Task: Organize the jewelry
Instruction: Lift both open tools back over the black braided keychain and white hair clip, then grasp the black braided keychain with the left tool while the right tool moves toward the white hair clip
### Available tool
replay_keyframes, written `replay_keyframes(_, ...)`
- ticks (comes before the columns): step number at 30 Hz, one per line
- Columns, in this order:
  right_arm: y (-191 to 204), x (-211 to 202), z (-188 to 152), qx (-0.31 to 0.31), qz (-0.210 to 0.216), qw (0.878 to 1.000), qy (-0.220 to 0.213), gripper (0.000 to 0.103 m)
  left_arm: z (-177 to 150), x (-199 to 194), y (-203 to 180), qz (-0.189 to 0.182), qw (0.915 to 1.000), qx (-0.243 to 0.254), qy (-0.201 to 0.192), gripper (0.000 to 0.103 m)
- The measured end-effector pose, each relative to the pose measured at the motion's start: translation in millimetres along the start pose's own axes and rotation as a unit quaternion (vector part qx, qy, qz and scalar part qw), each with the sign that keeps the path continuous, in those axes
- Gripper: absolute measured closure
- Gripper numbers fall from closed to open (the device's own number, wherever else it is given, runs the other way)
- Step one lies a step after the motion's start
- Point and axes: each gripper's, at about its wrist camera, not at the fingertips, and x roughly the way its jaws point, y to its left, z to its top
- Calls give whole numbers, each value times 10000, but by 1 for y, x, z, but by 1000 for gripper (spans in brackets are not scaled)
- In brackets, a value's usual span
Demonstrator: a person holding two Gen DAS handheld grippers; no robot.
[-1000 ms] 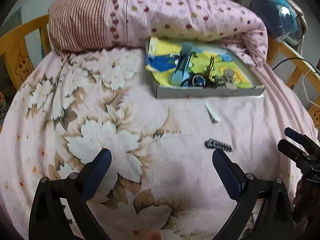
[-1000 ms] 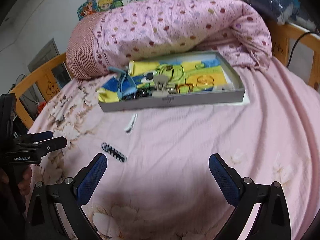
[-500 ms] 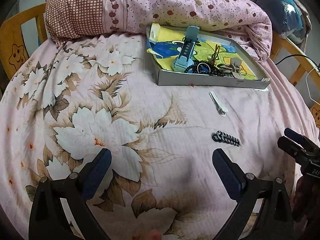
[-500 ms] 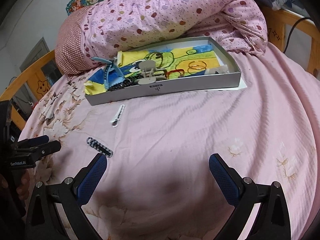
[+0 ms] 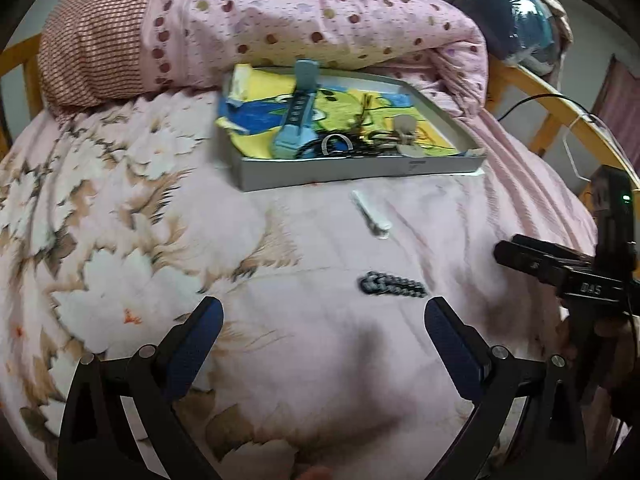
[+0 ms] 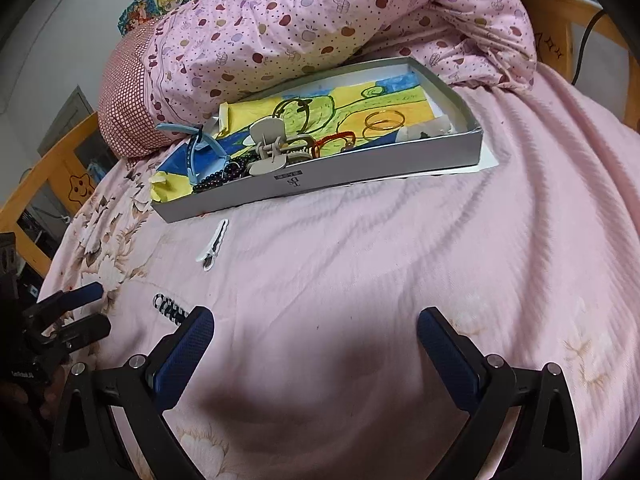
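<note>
Blue-padded fingers of the left gripper (image 5: 320, 334) stand spread wide over the pink flowered bedsheet (image 5: 120, 240), with nothing between them. The right gripper (image 6: 314, 338) is likewise wide open and empty above the plainer pink part of the sheet. Each tool shows at the edge of the other's view, held in a hand.

Just beyond the left gripper's right finger lies a black-and-white braided hair clip (image 5: 392, 285), flat on the sheet; in the right wrist view its end is hidden behind the right gripper's left finger. Farther on, a white hair clip (image 5: 372, 216) lies alone, near the front wall of a shallow grey box (image 6: 360, 178).

Inside the box, on a yellow, blue and green drawing, sit a light blue watch (image 5: 298, 120), a dark bead bracelet (image 6: 224, 174), a beige claw clip (image 6: 268, 146), a red cord (image 6: 336, 140) and two thin gold bangles (image 6: 384, 122). Behind the box lies a rolled pink dotted quilt (image 6: 320, 20), against a wooden bed rail (image 6: 44, 172).
</note>
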Motion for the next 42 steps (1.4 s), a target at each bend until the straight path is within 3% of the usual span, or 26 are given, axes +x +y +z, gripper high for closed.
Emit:
replay_keyframes(3, -4, 4, 4, 4, 117, 9999, -12, 0, 3, 5, -2, -280, 9996, -17, -18, 7)
replay_keyframes(5, -7, 7, 7, 7, 249, 9997, -43, 0, 5, 7, -3, -426, 9991, 7, -5, 16)
replay_keyframes(7, -9, 11, 11, -23, 308, 9995, -42, 0, 7, 12, -4, -577, 9983, 11, 93, 35)
replay_keyframes(9, -9, 15, 13, -108, 389, 9992, -72, 1, 7, 16, -4, -737, 9971, -27, 188, 45)
replay_keyframes(14, 0, 24, 15, -469, 504, 9976, -20, 24, 10, 26, -6, -1021, 9942, -75, 323, 63)
replay_keyframes(22, 10, 36, 16, -739, 567, 9956, 105, 40, 16, 42, -7, -901, 9944, -178, 518, 89)
replay_keyframes(29, 25, 45, 22, -922, 720, 9930, 163, 45, 17, 42, -1, -862, 9944, -361, 492, 95)
replay_keyframes(32, 34, 51, 23, -1011, 806, 9914, 207, 47, 17, 39, 2, -679, 9960, -410, 418, 102)
replay_keyframes(36, 46, 57, 24, -1164, 887, 9889, 261, 49, 17, 39, 13, -430, 9965, -585, 414, 103)
replay_keyframes(42, 51, 63, 27, -1199, 966, 9876, 316, 52, 17, 36, 21, -633, 9940, -784, 427, 103)
